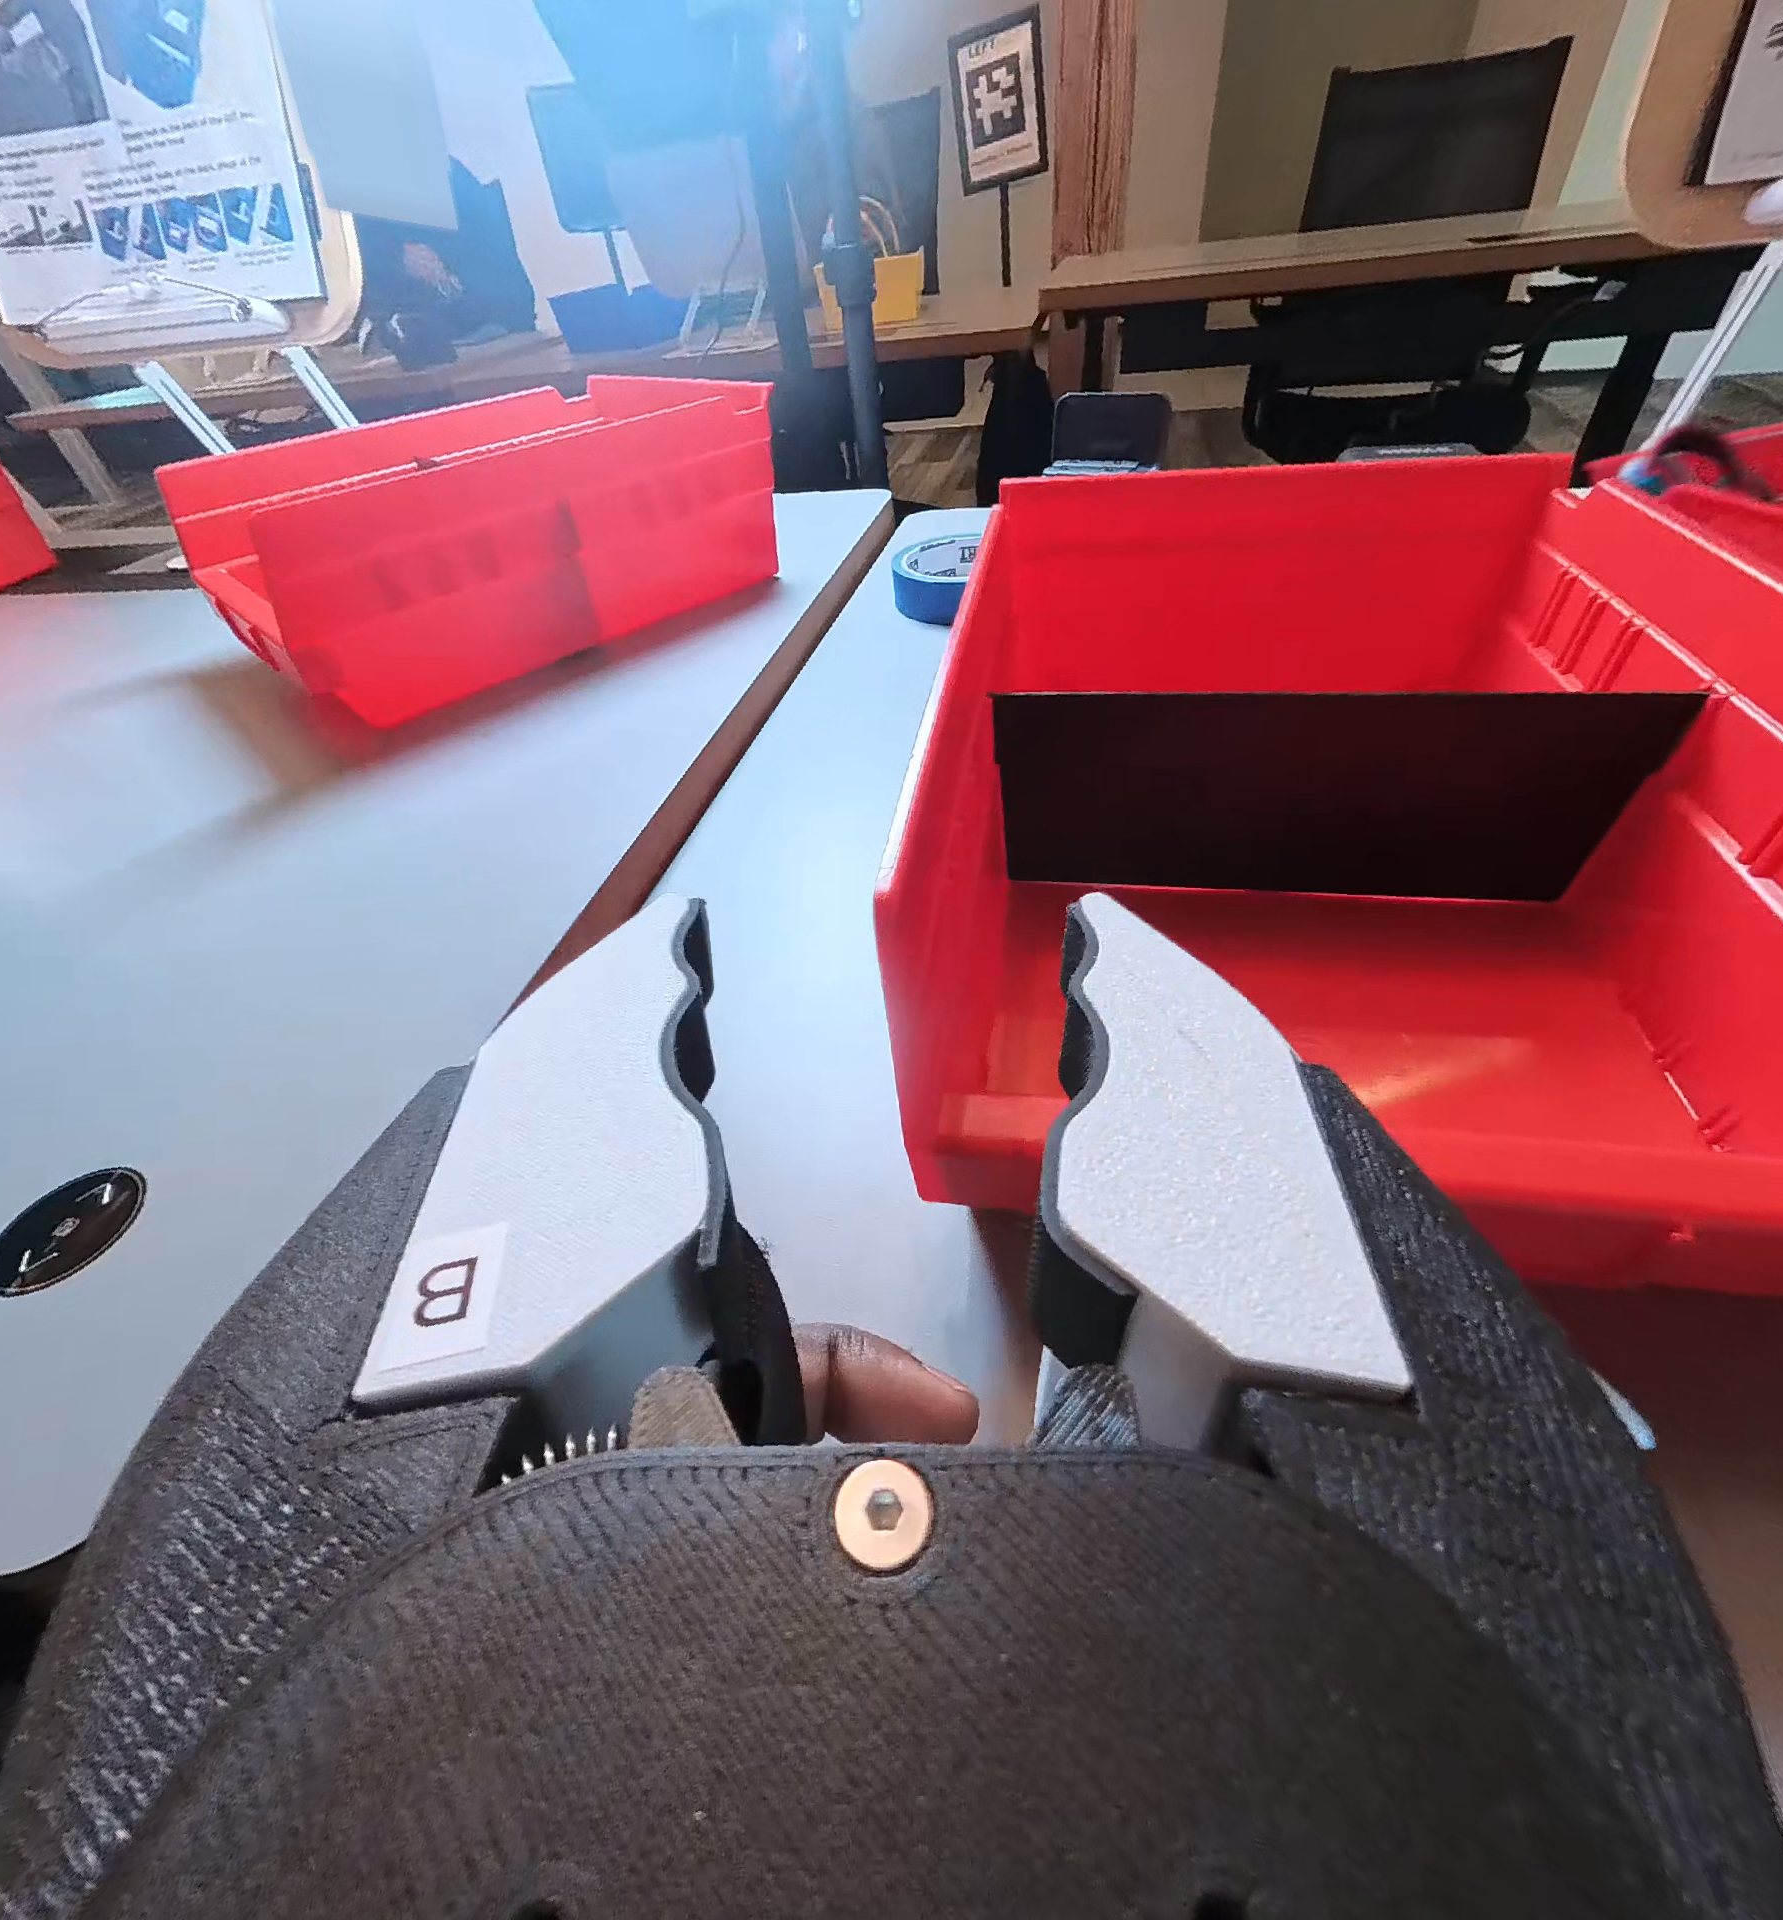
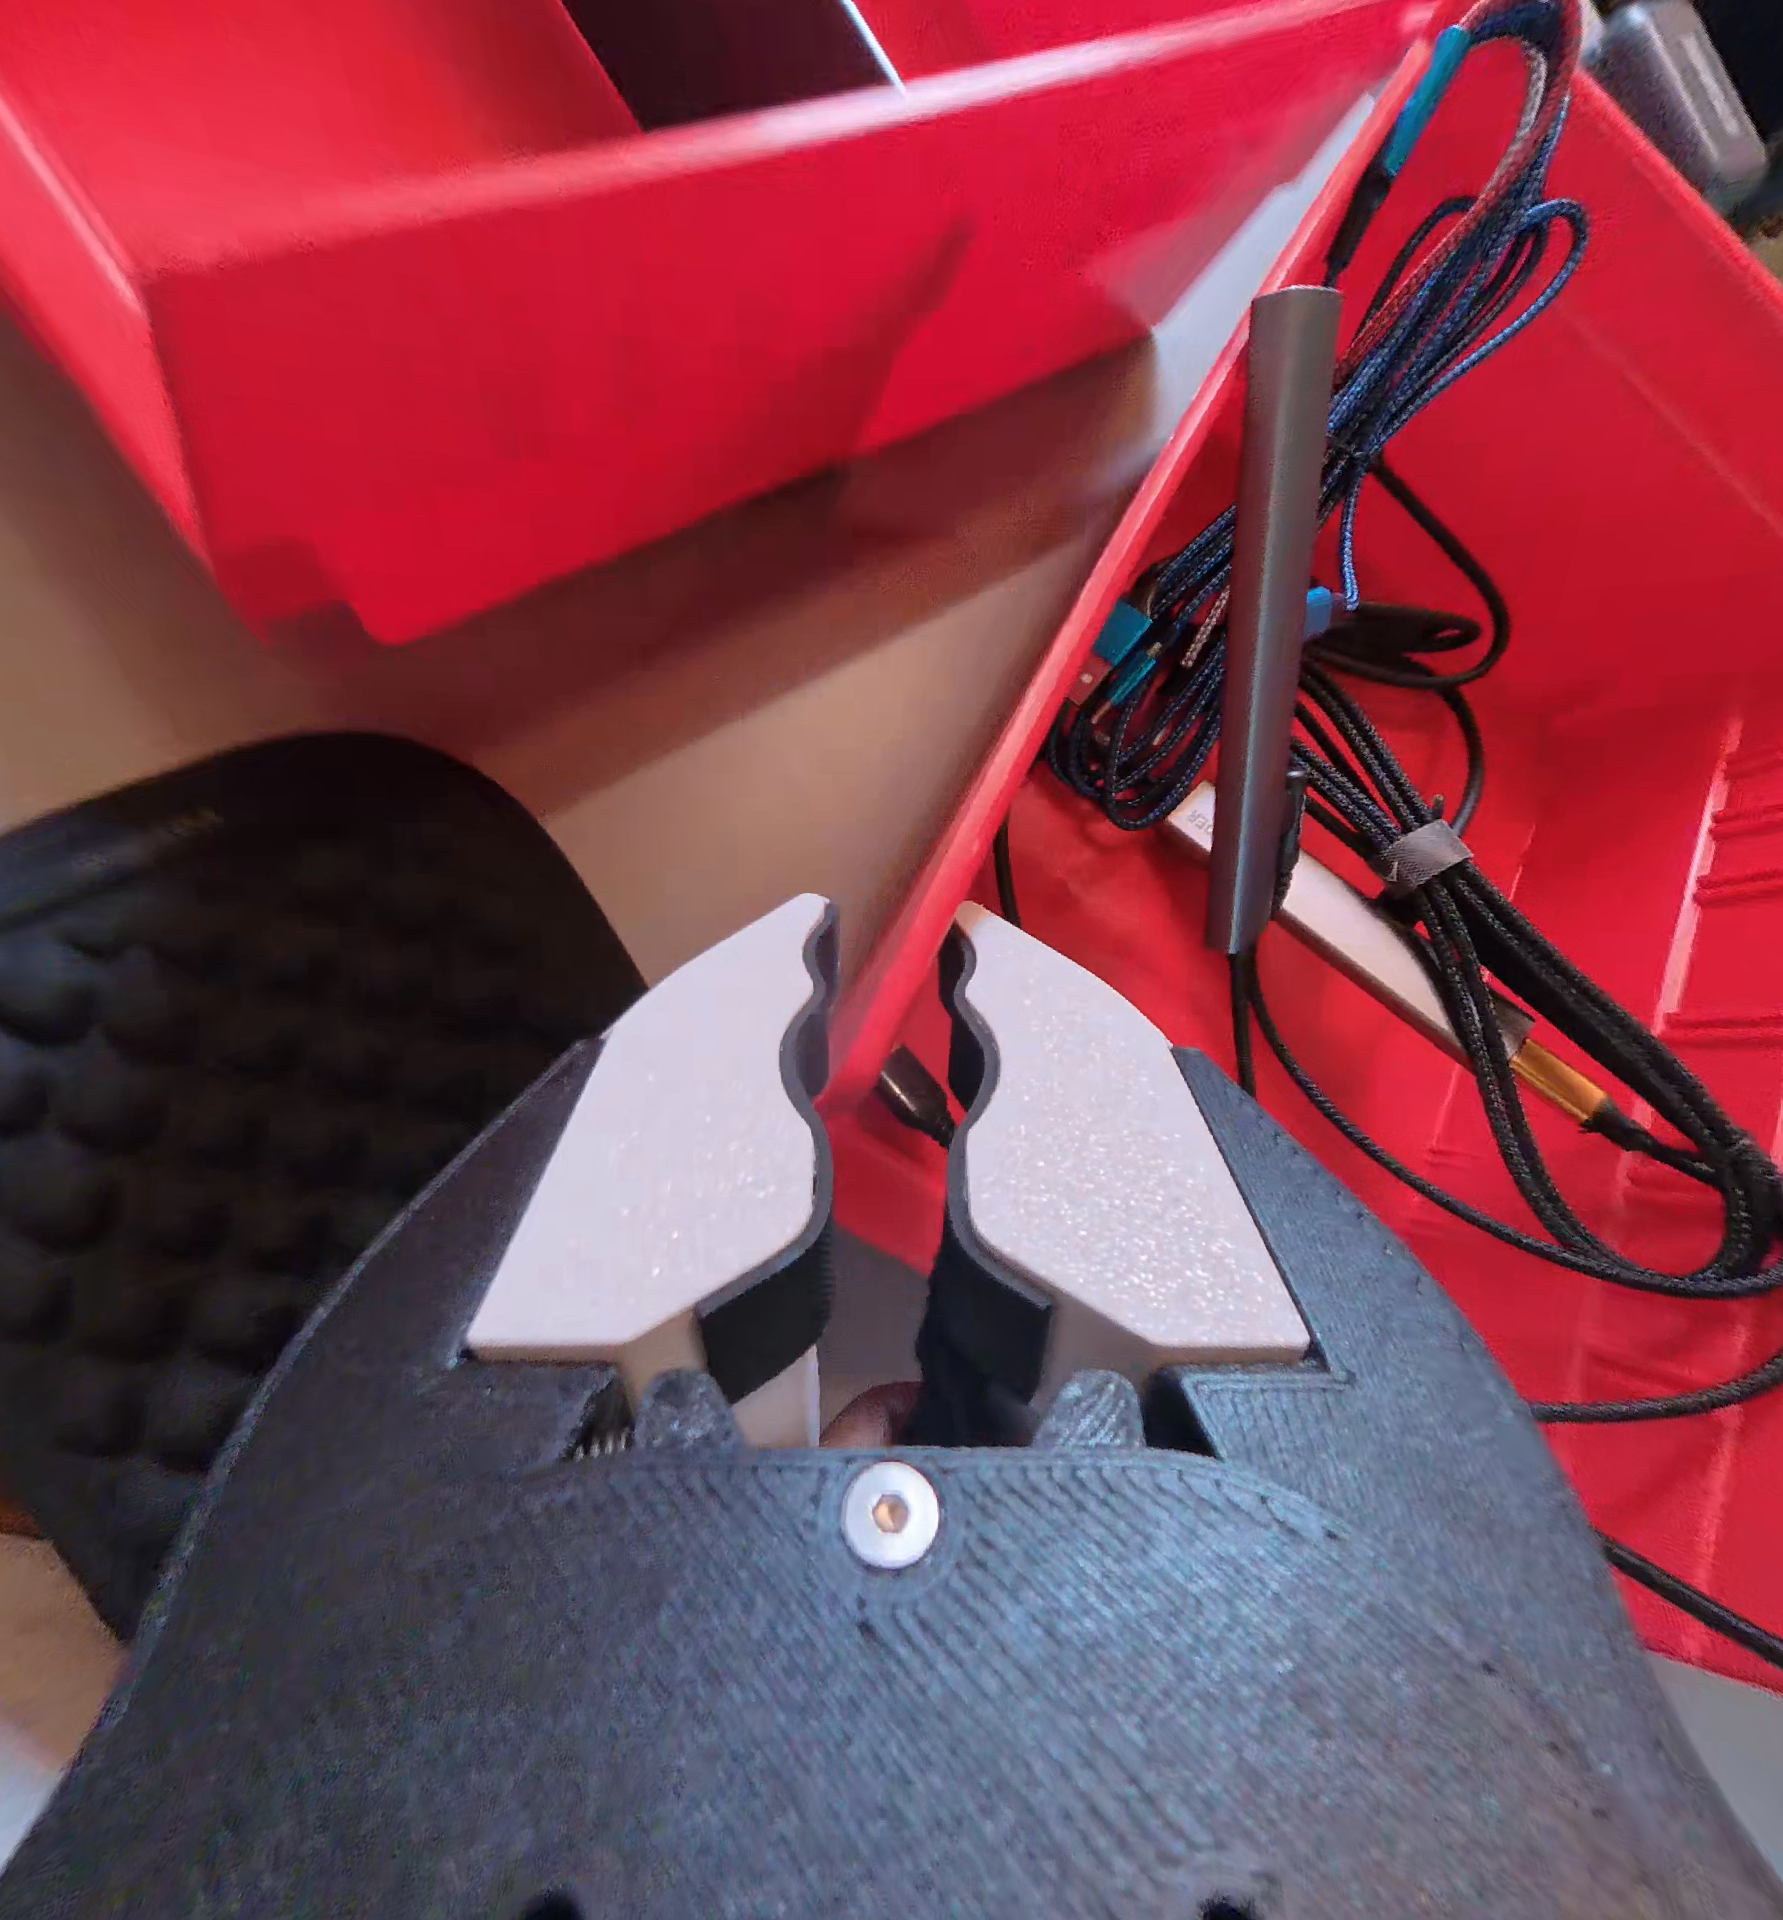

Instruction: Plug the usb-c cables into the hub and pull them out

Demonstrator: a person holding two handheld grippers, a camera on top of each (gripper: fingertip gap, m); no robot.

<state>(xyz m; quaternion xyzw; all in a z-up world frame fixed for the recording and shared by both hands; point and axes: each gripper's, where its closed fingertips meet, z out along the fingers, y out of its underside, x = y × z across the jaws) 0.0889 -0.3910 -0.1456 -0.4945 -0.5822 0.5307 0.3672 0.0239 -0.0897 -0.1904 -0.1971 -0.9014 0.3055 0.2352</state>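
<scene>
Hub (image 2: 1271, 623) and cables (image 2: 1552, 997) lie in our right bin (image 2: 1697, 520). Left gripper (image 1: 885, 935) gapes wide, empty; right gripper (image 2: 892, 935) straddles the bin wall, parted, holding nothing.

My left claw (image 1: 885, 971) stands wide apart over bare grey bench (image 1: 243, 935), with the near wall of an open red plastic bin (image 1: 1386, 1195) just to its right and a black divider panel (image 1: 1323, 795) walling off the bin's far half. My right claw (image 2: 887, 982) straddles the thin rim of a second red bin (image 2: 1645, 520), whose floor is crowded by a tangle of braided cables (image 2: 1489, 987) and a slim grey hub (image 2: 1271, 623) standing on end. A black dimpled pad (image 2: 139, 1039) blocks the bench to its left.
</scene>
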